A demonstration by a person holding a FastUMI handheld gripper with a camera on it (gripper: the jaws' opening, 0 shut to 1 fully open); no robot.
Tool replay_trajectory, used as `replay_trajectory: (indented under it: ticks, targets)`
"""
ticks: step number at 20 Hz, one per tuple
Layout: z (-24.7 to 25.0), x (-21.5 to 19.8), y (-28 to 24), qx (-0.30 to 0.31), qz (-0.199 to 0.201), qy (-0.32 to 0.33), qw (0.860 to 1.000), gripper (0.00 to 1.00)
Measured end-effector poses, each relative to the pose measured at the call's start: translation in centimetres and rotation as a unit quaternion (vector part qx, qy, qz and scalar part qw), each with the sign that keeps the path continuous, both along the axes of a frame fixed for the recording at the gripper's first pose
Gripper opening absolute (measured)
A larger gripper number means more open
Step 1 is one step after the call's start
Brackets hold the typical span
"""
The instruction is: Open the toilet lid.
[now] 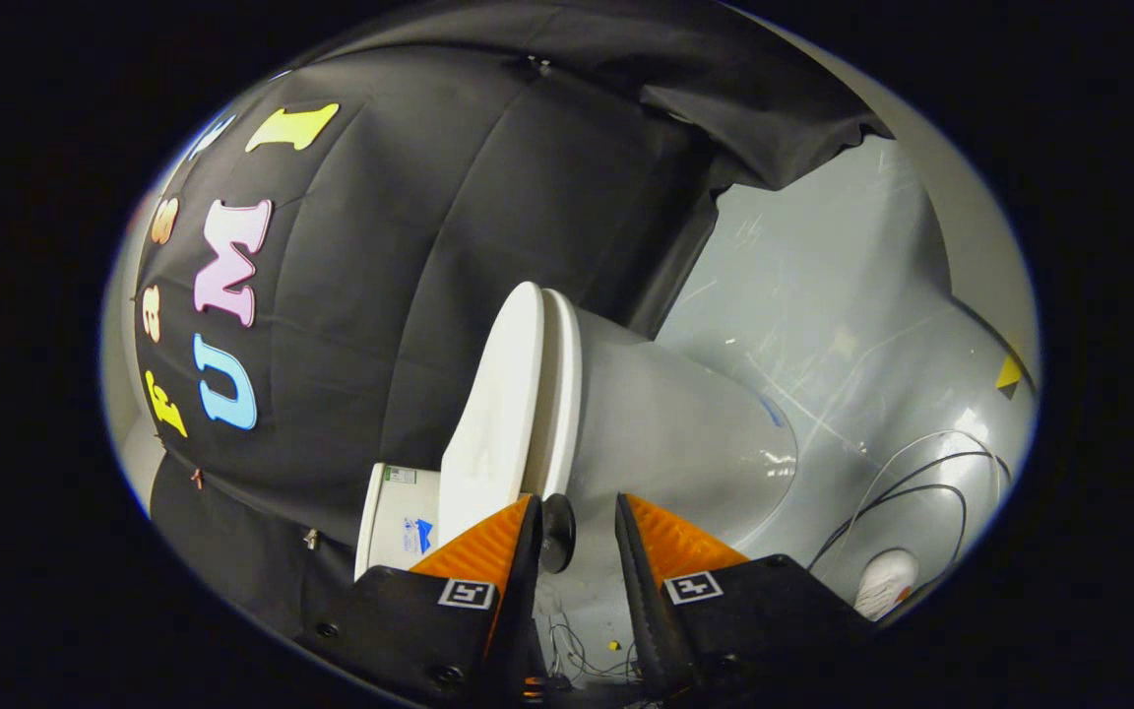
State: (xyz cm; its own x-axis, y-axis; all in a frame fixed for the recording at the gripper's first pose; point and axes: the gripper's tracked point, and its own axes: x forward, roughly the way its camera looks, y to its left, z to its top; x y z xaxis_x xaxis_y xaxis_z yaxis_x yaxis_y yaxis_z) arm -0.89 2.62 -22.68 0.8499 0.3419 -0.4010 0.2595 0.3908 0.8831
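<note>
I see my claw [575,527] standing open, a small black knob [557,532] between its fingers, at the edge of the white plastic toilet lid [498,404].

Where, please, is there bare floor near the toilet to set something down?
Bare grey floor lies beyond the white ceramic toilet bowl. Crowded: black cables by a white shoe. The gripper, jaws open, brackets a black knob at the white lid.

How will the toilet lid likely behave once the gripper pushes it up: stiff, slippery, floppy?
The toilet lid looks like a rigid glossy slab, so probably stiff and somewhat slippery. A dark knob sits between the fingers of the open gripper, likely giving surer purchase than the smooth edge.
</note>
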Motion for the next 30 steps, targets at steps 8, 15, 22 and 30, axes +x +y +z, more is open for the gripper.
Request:
replay_trajectory:
  ticks: [8,15,22,30]
  targets:
    - [0.3,0.1,0.5,0.039,0.013,-0.008,0.999,0.31]
    - [0.6,0.5,0.7,0.069,0.002,-0.006,0.998,0.11]
    - [1.0,0.5,0.3,0.033,0.001,0.001,0.999,0.05]
    - [3.8,0.6,0.5,0.015,0.003,-0.01,1.0,0.05]
